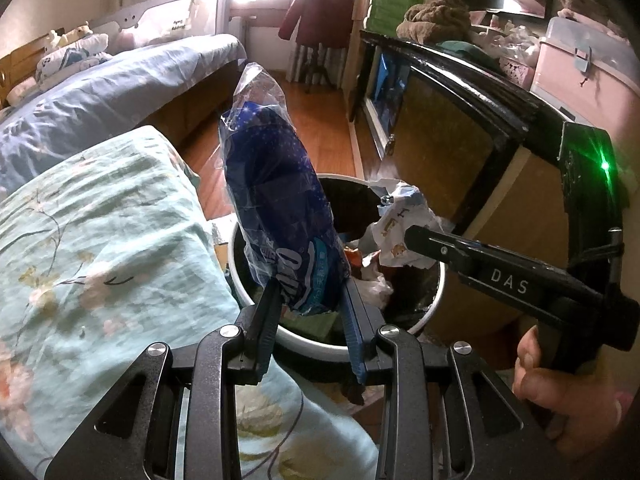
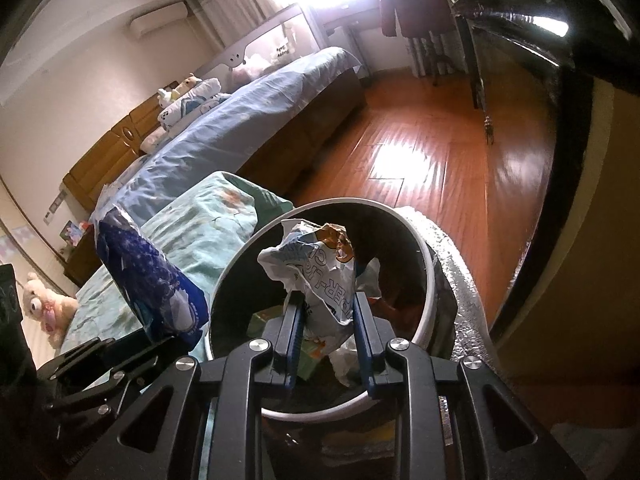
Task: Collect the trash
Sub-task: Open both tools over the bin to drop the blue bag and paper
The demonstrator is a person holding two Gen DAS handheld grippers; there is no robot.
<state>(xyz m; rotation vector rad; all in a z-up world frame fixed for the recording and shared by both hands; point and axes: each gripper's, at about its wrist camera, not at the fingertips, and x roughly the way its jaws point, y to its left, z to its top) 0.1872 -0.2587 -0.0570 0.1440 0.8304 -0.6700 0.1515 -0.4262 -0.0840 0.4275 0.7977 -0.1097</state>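
The left tongs (image 1: 308, 300) are clenched on the lower end of a blue plastic wrapper (image 1: 276, 200), a long crinkled bag with white lettering and a clear, empty top. Its long axis runs up and away from the tongs, the clear end pointing toward the window, and it hangs over the near rim of the round white-rimmed trash bin (image 1: 248, 300), beside the green floral quilt (image 1: 100, 240). The right tongs (image 2: 326, 320) grasp a crumpled white paper wrapper (image 2: 316, 276) with pale blue print and a brown torn top, held upright over the bin's dark mouth, where other scraps lie.
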